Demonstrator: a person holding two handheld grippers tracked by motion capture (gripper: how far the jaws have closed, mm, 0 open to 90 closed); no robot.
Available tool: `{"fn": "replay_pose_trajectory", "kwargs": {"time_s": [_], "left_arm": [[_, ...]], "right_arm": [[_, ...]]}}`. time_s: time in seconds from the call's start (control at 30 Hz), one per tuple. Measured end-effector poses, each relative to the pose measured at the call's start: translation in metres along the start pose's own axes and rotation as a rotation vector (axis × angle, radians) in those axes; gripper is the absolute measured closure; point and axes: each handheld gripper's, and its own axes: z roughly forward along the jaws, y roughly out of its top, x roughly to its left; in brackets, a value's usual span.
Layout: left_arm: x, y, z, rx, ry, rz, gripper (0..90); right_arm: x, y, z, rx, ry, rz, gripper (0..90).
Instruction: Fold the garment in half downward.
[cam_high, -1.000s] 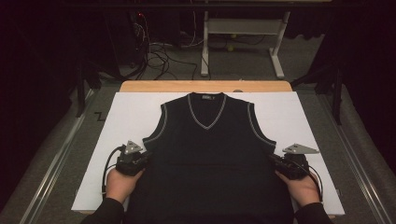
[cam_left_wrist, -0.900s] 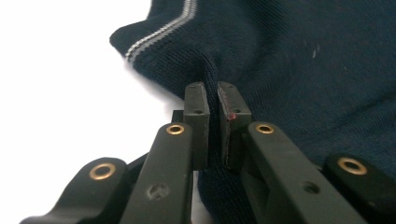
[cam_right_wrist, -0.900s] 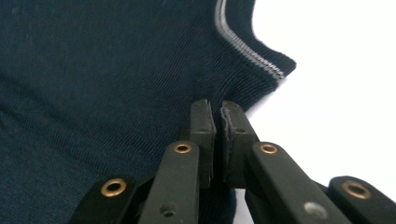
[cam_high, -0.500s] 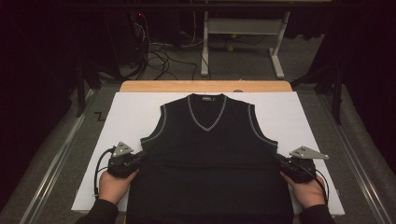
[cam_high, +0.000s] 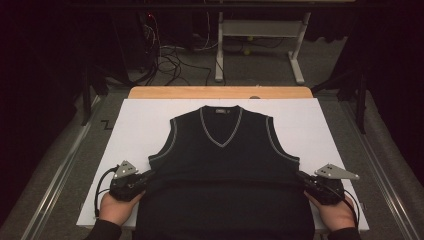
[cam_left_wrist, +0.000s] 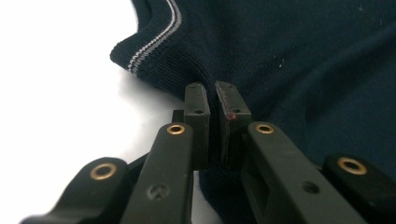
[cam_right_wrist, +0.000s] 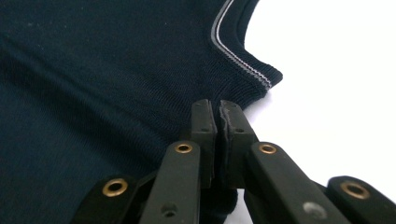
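A dark navy sleeveless V-neck sweater vest (cam_high: 222, 170) lies flat, front up, on the white board (cam_high: 140, 125) that covers the table. Both hands have it by the side seams, just below the armholes. The left gripper (cam_high: 142, 178) has its jaws pressed together on a pinch of knit at the vest's left edge; in the left gripper view the fabric bunches up between the fingertips (cam_left_wrist: 196, 95), with the grey-striped armhole trim (cam_left_wrist: 154, 42) just beyond and to the left of them. The right gripper (cam_high: 306, 181) mirrors it: jaws closed on the opposite side seam, the striped trim (cam_right_wrist: 243, 63) just past the fingers (cam_right_wrist: 203, 114) and to their right.

I'd judge this to be the grasp-and-lift stage of a fold, or of dragging the vest toward the person; a shallow crease runs across the body between the two grips. The next move likely calls for both hands to travel together at an even pace, so the knit neither stretches nor slips from one pinch.

There is room for it. Outward of each set of fingers is bare white board, and ahead of them the chest and neckline lie flat with board beyond the collar. The hem hangs over the near edge of the board, behind the fingers, so pulling further back could let more of it slide off.
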Motion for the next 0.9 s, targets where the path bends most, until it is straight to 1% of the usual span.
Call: {"fn": "replay_pose_trajectory", "kwargs": {"time_s": [0.07, 0.17, 0.3, 0.33, 0.37, 0.4, 0.43, 0.5, 0.53, 0.57, 0.67, 0.7, 0.73, 0.8, 0.9], "left_arm": [[-0.002, -0.004, -0.002, 0.008, -0.003, 0.006, 80.0], [-0.005, -0.007, -0.008, 0.001, -0.009, 0.015, 79.9], [-0.011, -0.007, -0.017, -0.029, -0.004, 0.044, 79.9], [-0.012, -0.006, -0.019, -0.036, -0.006, 0.046, 79.9], [-0.012, -0.005, -0.023, -0.043, -0.019, 0.052, 80.0], [-0.012, -0.005, -0.023, -0.043, -0.019, 0.052, 80.0], [-0.013, -0.007, -0.026, -0.040, -0.026, 0.058, 80.0], [-0.013, -0.009, -0.026, -0.035, -0.030, 0.058, 80.0], [-0.015, -0.013, -0.028, -0.025, -0.037, 0.062, 80.0], [-0.015, -0.013, -0.028, -0.025, -0.037, 0.062, 80.0], [-0.019, -0.016, -0.031, -0.015, -0.037, 0.081, 80.0], [-0.021, -0.020, -0.031, 0.003, -0.037, 0.093, 80.0], [-0.021, -0.020, -0.031, 0.003, -0.037, 0.093, 79.9], [-0.022, -0.025, -0.029, 0.033, -0.042, 0.095, 79.9], [-0.023, -0.028, -0.029, 0.046, -0.048, 0.096, 79.9]], "right_arm": [[0.002, -0.003, -0.003, 0.008, 0.000, -0.008, 86.8], [0.003, -0.005, -0.007, 0.006, 0.003, -0.011, 86.8], [0.005, -0.006, -0.016, -0.018, 0.007, -0.015, 86.9], [0.005, -0.006, -0.018, -0.025, 0.006, -0.018, 86.9], [0.006, -0.006, -0.022, -0.035, 0.007, -0.022, 86.9], [0.007, -0.007, -0.024, -0.037, 0.007, -0.018, 87.0], [0.007, -0.008, -0.025, -0.040, 0.012, -0.025, 86.9], [0.007, -0.010, -0.027, -0.037, 0.019, -0.025, 86.9], [0.007, -0.012, -0.028, -0.034, 0.022, -0.023, 87.0], [0.007, -0.014, -0.029, -0.029, 0.024, -0.025, 86.9], [0.009, -0.018, -0.030, -0.018, 0.032, -0.031, 87.0], [0.010, -0.019, -0.031, -0.015, 0.033, -0.040, 86.9], [0.010, -0.019, -0.031, -0.015, 0.033, -0.040, 86.9], [0.012, -0.023, -0.033, -0.002, 0.034, -0.042, 87.0], [0.014, -0.026, -0.034, 0.007, 0.037, -0.042, 87.0]]}}
